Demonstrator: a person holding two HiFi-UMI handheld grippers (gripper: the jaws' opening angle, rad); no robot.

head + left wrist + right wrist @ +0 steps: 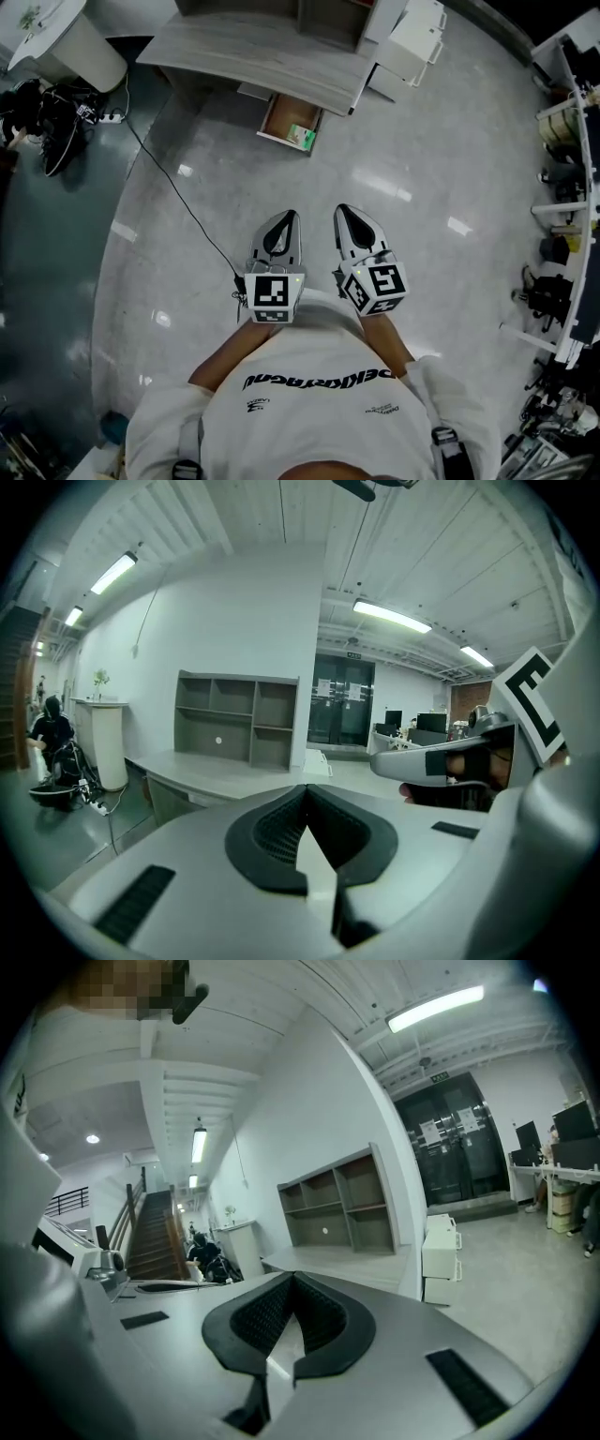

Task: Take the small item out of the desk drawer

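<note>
Both grippers hang side by side at waist height over the floor point(412, 234), well apart from the desk point(253, 52). The left gripper point(285, 221) has its jaws pinched together, tips meeting, nothing between them, and its own view confirms it: the dark pads close to a point at the front point(305, 793), with only the room beyond. The right gripper point(348, 217) is the same, jaws closed tip to tip and empty, and its view shows them meeting point(292, 1279). Up ahead the drawer point(277, 116) stands pulled out from the desk front, and there is the item point(302, 137), green and white, lying in the drawer's right end, untouched. A black cable point(178, 202) trails across the floor from the left toward the person's feet. A shelf point(239, 719) sits on the desk against the wall, seen from both gripper views, and a white cabinet point(412, 42) stands just right of the desk. In the left gripper view the right gripper point(441, 761) shows at the side, a hand wrapped round it.
</note>
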